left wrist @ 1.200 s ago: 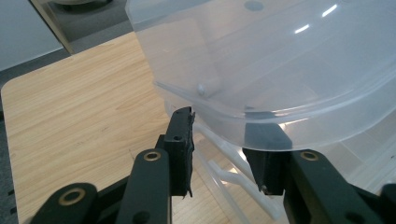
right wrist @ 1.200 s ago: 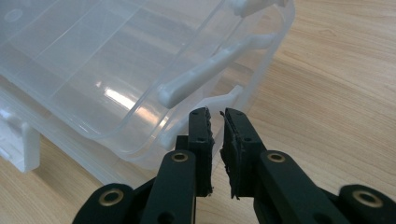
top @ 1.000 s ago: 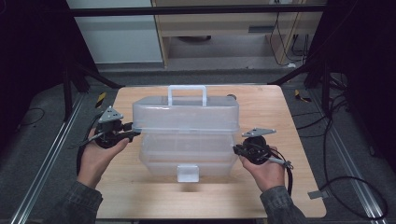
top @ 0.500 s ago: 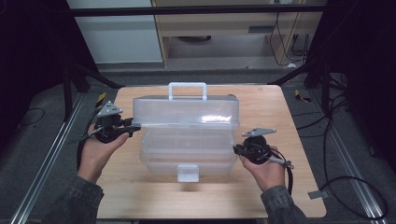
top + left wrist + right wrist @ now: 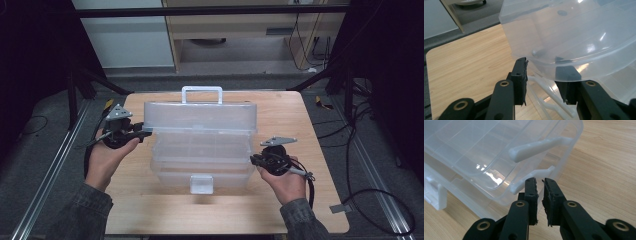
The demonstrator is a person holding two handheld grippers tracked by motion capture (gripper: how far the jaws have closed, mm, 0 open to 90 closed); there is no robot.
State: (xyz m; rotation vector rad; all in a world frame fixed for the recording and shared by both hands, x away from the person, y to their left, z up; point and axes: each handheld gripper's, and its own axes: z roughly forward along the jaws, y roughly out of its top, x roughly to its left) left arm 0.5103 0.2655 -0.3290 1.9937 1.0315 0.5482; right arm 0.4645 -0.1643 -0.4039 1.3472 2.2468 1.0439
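Wooden counter is carrying a clear compartment box; the left gripper, jaws pinching its lid, is lifting it open, next swinging it back, while the right gripper, jaws nearly closed and empty, is bracing the base.

A clear plastic box with a white handle sits on a light wood-grain table, between black jaws.

My left gripper grips the raised lid of the clear plastic box on the wooden table. My right gripper rests against the box's right side.
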